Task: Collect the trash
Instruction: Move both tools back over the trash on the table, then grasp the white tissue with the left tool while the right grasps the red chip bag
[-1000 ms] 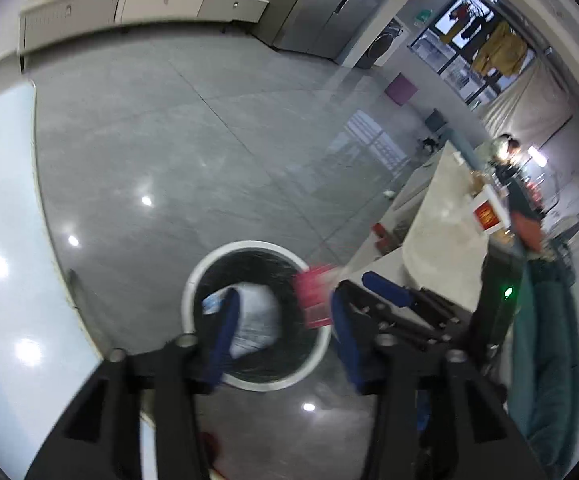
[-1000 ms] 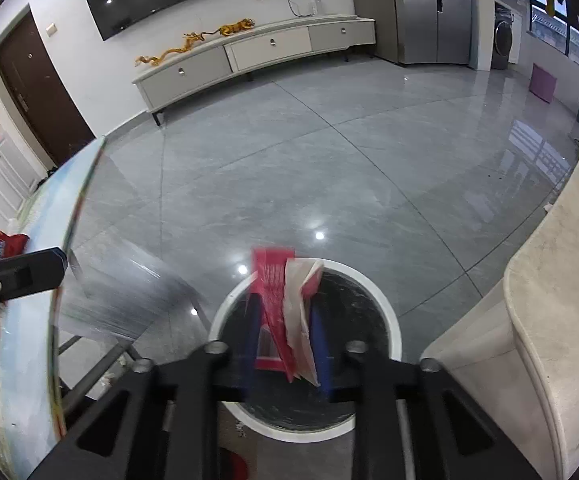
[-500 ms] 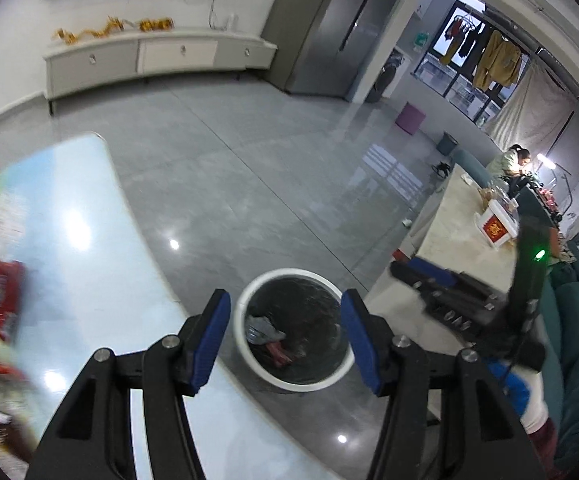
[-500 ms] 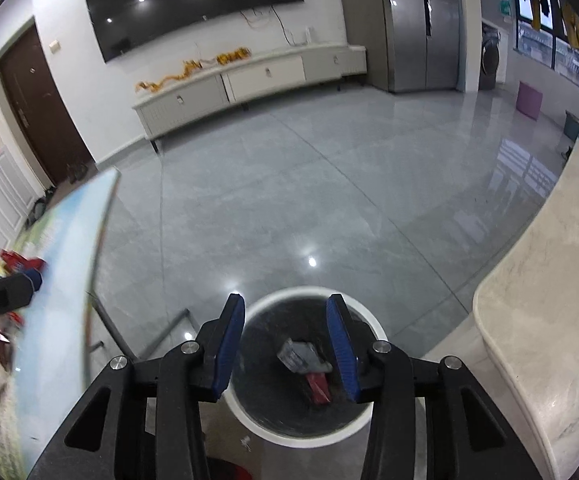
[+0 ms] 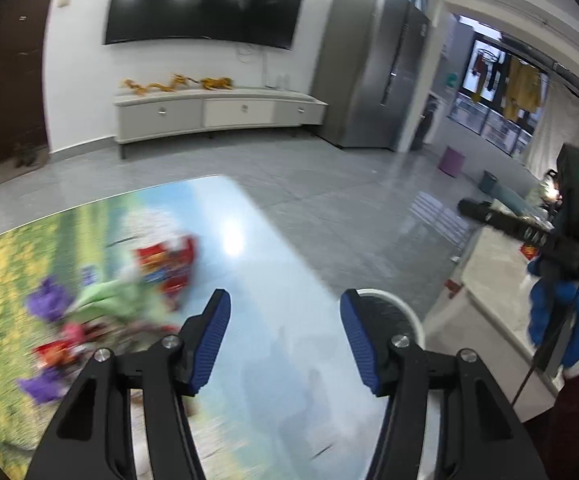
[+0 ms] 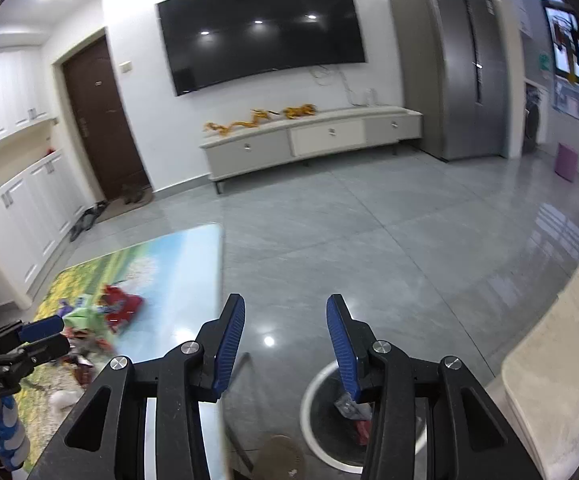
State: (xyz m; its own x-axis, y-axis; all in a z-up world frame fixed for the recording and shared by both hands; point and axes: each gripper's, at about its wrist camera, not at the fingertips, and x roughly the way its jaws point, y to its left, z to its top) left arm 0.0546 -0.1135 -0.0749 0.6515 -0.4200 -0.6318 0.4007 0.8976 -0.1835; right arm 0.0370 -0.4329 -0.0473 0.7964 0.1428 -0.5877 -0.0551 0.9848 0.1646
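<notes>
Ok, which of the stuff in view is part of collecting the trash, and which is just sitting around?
Part of the job:
- wrapper pile on the table
- trash bin with scraps inside
- left hand-held gripper, open
- right hand-held gripper, open

Just sitting around:
- TV
- TV cabinet
- fridge
- purple stool

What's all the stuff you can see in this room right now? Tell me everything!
table: one, glossy meadow picture top, front left
wrappers: a blurred heap, red, green, purple and pink, on the table; number unclear
bin: one, white rim, dark inside, on the floor beside the table
trash in the bin: a few grey and red pieces
TV: one, black, on the white wall
cabinet: one, long, pale, under the TV
dragon figures: golden, on the cabinet
fridge: one, grey, right of the cabinet
door: one, dark brown, left
stool: one, purple, far right
counter: pale stone, right
left claw: open, empty, over the table
right claw: open, empty, above the bin
</notes>
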